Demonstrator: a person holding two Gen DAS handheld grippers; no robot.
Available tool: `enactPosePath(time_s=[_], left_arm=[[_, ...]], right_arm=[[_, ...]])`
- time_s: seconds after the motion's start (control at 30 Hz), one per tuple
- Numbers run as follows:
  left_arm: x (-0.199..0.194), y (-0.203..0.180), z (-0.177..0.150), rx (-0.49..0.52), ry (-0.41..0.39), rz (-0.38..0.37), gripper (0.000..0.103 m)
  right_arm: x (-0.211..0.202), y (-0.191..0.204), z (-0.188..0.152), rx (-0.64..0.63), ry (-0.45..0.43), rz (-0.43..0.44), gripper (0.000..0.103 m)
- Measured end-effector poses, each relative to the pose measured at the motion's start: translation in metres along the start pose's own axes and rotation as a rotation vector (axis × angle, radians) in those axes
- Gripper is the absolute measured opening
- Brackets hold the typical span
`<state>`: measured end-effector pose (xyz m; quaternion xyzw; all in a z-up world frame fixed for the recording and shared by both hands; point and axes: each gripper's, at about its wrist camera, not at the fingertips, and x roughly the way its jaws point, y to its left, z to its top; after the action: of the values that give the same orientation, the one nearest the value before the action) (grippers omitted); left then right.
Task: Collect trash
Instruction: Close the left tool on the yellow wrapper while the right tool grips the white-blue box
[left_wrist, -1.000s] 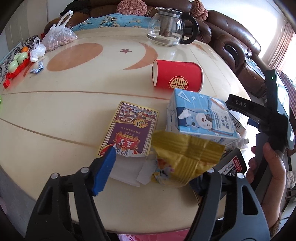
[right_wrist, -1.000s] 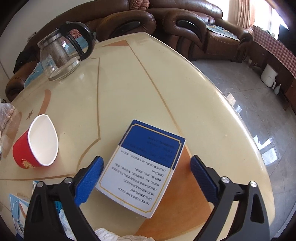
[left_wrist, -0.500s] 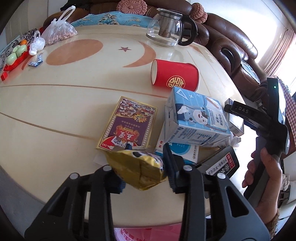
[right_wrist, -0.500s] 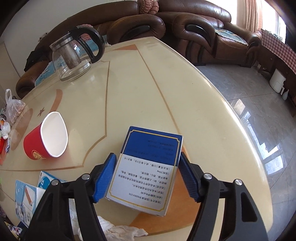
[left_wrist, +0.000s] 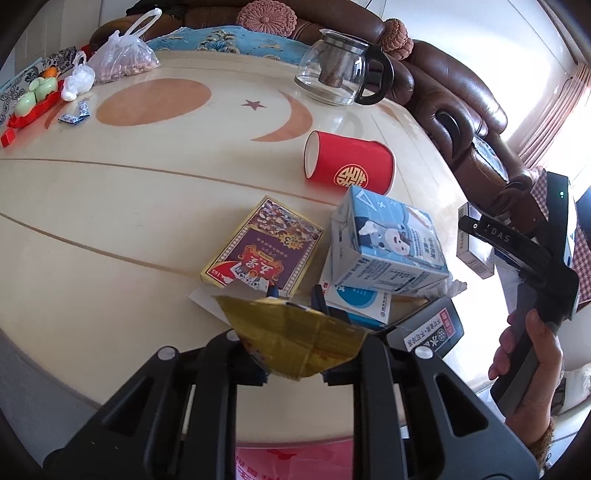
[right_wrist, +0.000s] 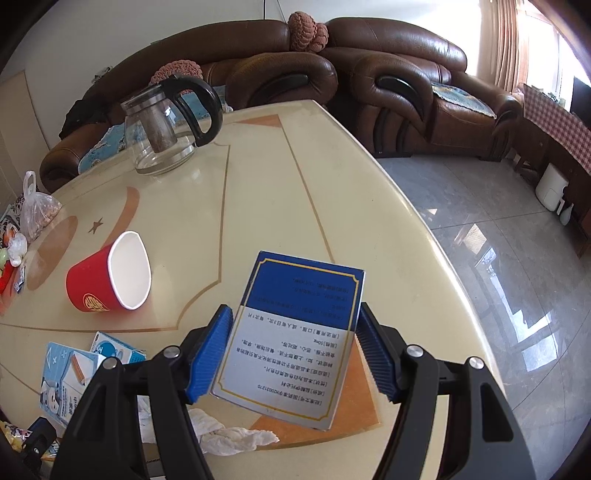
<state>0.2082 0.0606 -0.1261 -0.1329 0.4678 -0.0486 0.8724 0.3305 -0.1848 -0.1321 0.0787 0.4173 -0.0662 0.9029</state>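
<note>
Left gripper (left_wrist: 293, 295) is clamped on the gold wrapper (left_wrist: 299, 341) low-centre of its view and the right gripper (right_wrist: 295, 345) is squeezing the blue box (right_wrist: 295, 336) mid-frame, so I'd lift both straight up, clear of the milk carton (left_wrist: 384, 243).

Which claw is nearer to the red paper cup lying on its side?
Right, though only slightly by my judgement. The right claw grips the blue box just beside the red cup. The left claw, holding the gold wrapper, sits behind the milk carton.
</note>
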Motion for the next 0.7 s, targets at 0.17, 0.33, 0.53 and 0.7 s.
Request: enactPosePath(time_s=[0.17,0.33,0.53,0.7], left_arm=[[-0.009,0.000,0.001,0.014,-0.033,0.023,0.019],[-0.019,0.002,0.003,0.018,-0.056,0.040,0.019],[-0.031,0.005,0.003,0.004,-0.067,0.032,0.019],[-0.049,0.004,0.002,0.014,-0.094,0.033,0.019]], right_arm=[[-0.010,0.005,0.001,-0.022,-0.022,0.013,0.066],[-0.028,0.010,0.000,-0.054,-0.042,0.026,0.066],[-0.058,0.015,-0.006,-0.097,-0.071,0.042,0.066],[-0.092,0.020,-0.014,-0.139,-0.103,0.065,0.066]])
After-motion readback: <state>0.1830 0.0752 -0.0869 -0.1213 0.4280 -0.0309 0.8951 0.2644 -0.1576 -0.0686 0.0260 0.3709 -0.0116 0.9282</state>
